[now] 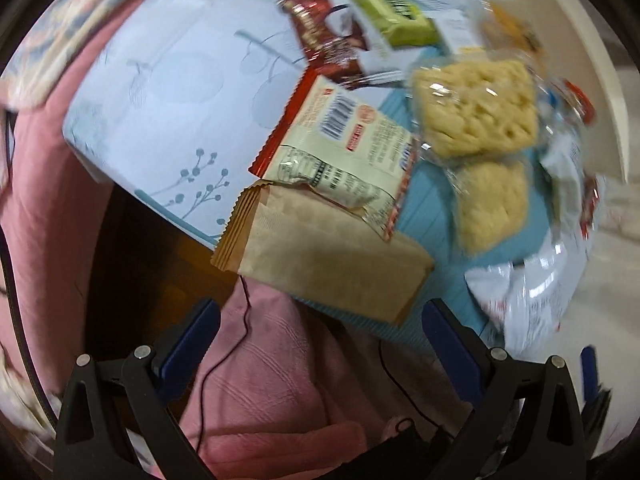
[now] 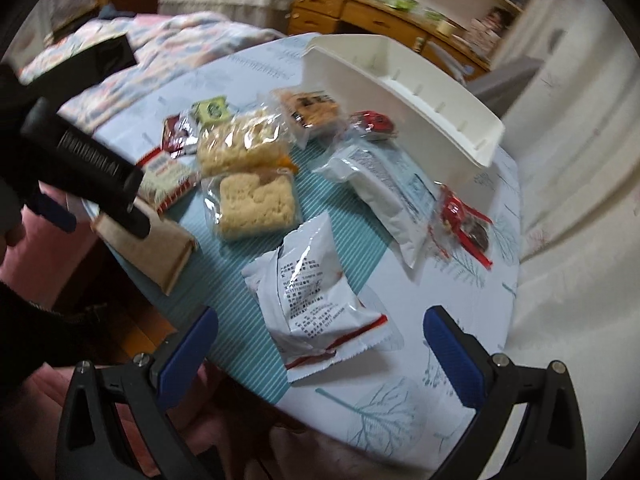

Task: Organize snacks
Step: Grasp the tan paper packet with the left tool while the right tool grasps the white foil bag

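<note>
Ahead of our right gripper [image 2: 320,344], whose blue fingers stood wide apart on nothing, the white tray [image 2: 404,92] sat at the far side of the round table [image 2: 400,412]; what we could see of its inside held no snack. All the snacks lay loose on the cloth between us and it. We counted two clear packs of pale rice cakes [image 2: 256,200], one above the other, two small red-wrapped sweets [image 2: 464,220] near the tray, one white crinkled packet [image 2: 316,304] just beyond our fingertips, one long white pouch [image 2: 384,196], one orange cracker pack [image 2: 312,114], one green packet [image 2: 212,110] and one dark red packet [image 2: 178,136].

Our left gripper [image 1: 320,336] was likewise spread and empty, hovering off the table's edge. Just past its fingers lay one brown paper pouch [image 1: 332,264], overhanging the edge, with one red-edged cream packet [image 1: 344,148] resting on its far end.
</note>
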{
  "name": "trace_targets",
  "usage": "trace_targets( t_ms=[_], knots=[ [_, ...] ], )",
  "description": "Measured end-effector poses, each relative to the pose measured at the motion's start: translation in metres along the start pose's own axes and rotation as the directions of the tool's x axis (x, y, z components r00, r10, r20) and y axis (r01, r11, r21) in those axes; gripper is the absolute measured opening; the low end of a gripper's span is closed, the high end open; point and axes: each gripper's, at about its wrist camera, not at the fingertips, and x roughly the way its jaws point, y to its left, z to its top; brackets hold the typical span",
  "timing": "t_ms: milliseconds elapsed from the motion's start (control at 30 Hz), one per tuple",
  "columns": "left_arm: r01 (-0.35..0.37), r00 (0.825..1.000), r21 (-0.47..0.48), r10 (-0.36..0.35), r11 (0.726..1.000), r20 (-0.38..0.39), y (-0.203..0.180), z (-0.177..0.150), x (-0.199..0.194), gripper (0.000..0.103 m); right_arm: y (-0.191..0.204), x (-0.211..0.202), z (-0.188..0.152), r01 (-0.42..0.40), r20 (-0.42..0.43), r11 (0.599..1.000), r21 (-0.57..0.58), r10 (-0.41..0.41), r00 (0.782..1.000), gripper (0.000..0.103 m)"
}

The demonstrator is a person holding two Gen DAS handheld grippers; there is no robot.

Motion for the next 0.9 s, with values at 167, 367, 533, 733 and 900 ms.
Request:
trace_targets(
  t_ms=[167,367,533,733,900],
  knots=[
    [0.027,0.998,-0.135,-0.033,0.991,-0.045,0.009,0.013,0.017,0.1,0.007,0.024,0.005,-0.01,-0.026,0.997,-0.082,0.008,1.0,0.103],
    [0.045,0.995,-0.217,-0.062,0.975,-0.075,0.02,0.029,0.028,0.1,0.012,0.045,0.01,-0.028,-0.059,0.992,-0.127,0.02,0.998,0.103],
    [0.041,0.991,-0.265,-0.074,0.963,-0.115,0.035,0.043,0.035,0.1,0.014,0.06,0.012,-0.04,-0.085,0.99,-0.135,0.029,0.996,0.103],
    [0.045,0.981,-0.306,-0.1,0.951,-0.167,0.053,0.049,0.042,0.1,0.014,0.078,0.01,-0.07,-0.153,0.988,-0.134,0.049,0.987,0.097],
    [0.09,0.967,-0.344,-0.164,0.935,-0.192,0.064,0.055,0.056,0.092,0.015,0.084,0.009,-0.081,-0.17,0.989,-0.125,0.059,0.984,0.079]
  ],
)
